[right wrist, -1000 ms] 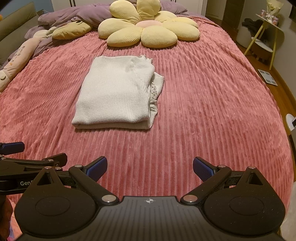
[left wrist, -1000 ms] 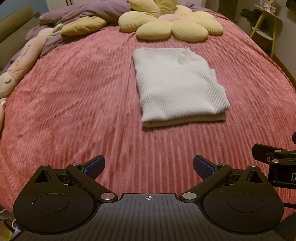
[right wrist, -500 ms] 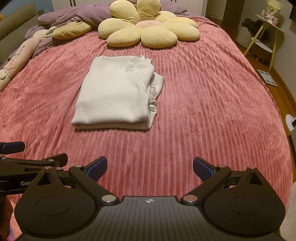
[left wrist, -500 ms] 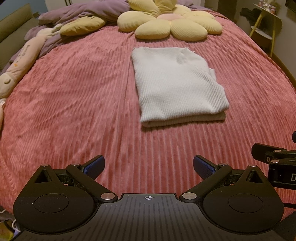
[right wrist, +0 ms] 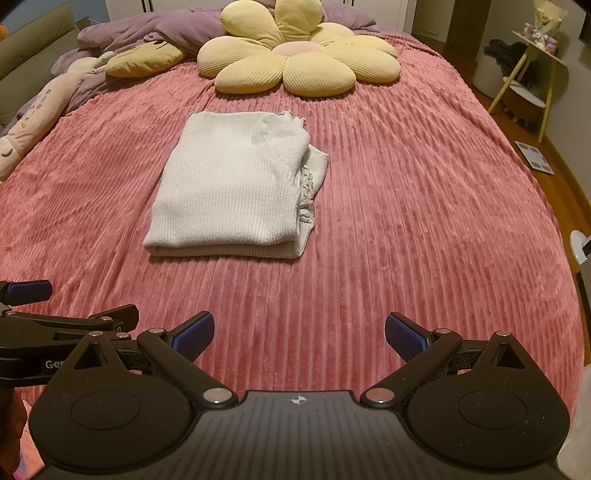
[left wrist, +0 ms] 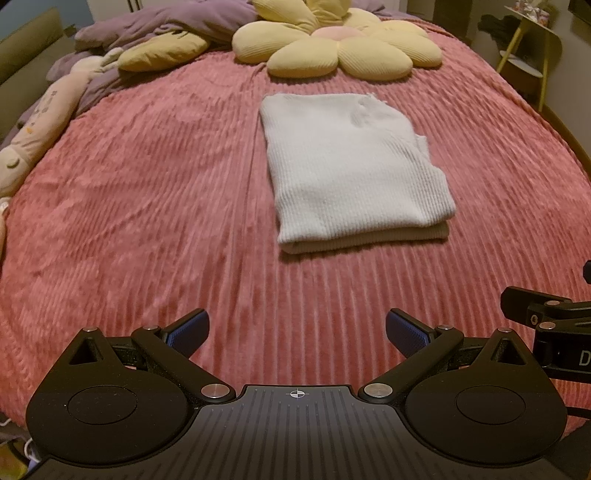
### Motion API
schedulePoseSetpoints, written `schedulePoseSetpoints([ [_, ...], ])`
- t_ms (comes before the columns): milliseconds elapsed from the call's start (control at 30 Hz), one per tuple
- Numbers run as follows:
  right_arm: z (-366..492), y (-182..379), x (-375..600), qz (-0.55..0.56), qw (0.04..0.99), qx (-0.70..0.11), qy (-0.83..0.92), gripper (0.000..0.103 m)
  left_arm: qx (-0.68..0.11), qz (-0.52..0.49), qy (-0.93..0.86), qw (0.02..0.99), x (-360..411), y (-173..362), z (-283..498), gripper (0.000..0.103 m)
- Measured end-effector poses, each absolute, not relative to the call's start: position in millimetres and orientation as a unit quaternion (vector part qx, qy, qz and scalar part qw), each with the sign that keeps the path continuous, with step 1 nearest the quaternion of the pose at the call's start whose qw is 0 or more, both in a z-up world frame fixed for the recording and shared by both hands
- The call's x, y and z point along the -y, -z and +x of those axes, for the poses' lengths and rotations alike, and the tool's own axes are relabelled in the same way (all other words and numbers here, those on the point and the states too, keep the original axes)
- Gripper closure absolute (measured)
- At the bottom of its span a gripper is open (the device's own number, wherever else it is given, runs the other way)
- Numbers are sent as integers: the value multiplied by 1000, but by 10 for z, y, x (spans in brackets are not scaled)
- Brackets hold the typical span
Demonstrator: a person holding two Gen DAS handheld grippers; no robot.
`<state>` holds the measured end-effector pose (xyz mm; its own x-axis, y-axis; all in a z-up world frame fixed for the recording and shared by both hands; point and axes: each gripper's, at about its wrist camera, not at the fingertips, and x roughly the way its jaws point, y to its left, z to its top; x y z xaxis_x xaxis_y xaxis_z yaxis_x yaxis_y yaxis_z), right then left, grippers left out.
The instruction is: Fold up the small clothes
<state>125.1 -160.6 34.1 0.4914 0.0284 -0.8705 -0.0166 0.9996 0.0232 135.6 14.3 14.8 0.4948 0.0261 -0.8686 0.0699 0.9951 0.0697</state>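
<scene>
Both tools, left tool [left wrist: 294, 329] and right tool [right wrist: 299, 330], hover with fingers wide apart and empty, well short of the white sweater [right wrist: 232, 188] lying folded mid-bed [right wrist: 424, 221], so if anything's left, tuck that ragged right edge in gently.

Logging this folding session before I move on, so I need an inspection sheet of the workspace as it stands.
Surface: pink ribbed bedspread.
Job's things: white knit garment folded into a flat rectangle, fringe at its right edge.
Clutter: yellow flower cushion, yellow pillow, plush toy, purple duvet.
Grippers: left gripper open, empty; right gripper open, empty; both short of the garment.
Cables: nothing seen.
Surroundings: yellow side table, bathroom scale on wooden floor.
</scene>
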Motion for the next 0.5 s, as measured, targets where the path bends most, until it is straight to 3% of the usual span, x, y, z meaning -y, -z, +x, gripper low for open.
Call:
schedulePoseSetpoints([
  [500, 1251, -342, 1597, 4, 864, -504, -13, 4, -499, 54, 17, 865, -130, -139, 1348, 0],
])
